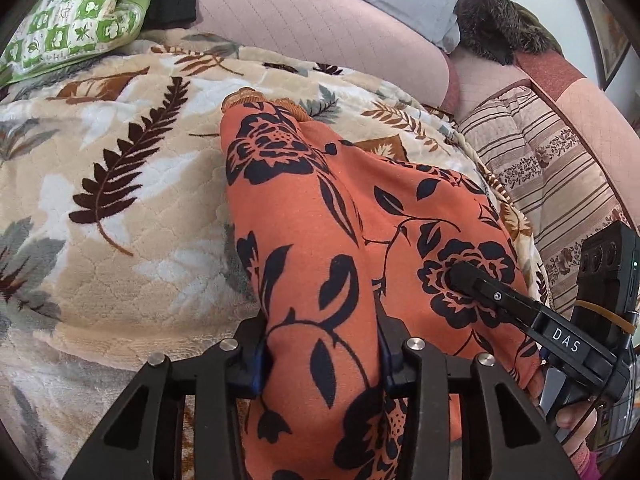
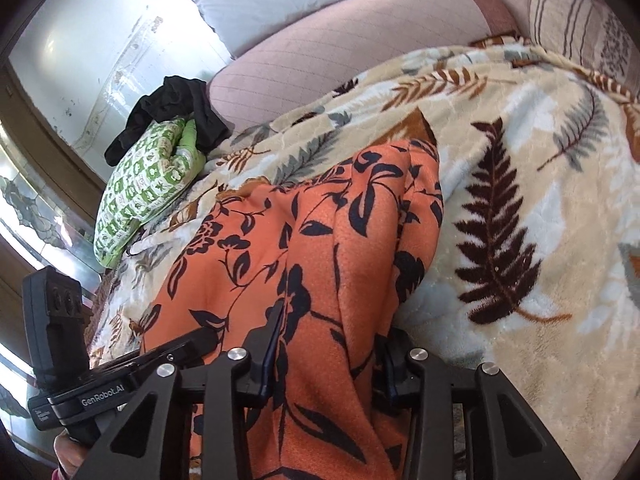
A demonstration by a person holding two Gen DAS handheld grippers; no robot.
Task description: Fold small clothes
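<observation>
An orange garment with a black flower print (image 1: 320,208) lies lengthwise on a beige leaf-patterned blanket (image 1: 120,168). Its near end is bunched up between the fingers of my left gripper (image 1: 320,360), which is shut on the cloth. In the right wrist view the same orange garment (image 2: 320,240) runs between the pads of my right gripper (image 2: 326,360), which is also shut on it. The right gripper's upper finger (image 1: 476,286) rests on the garment's right side. The left gripper's finger (image 2: 192,344) shows at the garment's left edge. The garment's far end with a ribbed cuff (image 1: 256,98) lies flat.
A green-and-white pillow (image 1: 76,16) and a black cloth (image 2: 176,108) lie at the blanket's far corner. A pink quilted sofa back (image 1: 312,28) rises behind, with a grey pillow (image 2: 256,4) and a dark furry item (image 1: 496,28) on it. A striped cushion (image 1: 552,176) borders the right side.
</observation>
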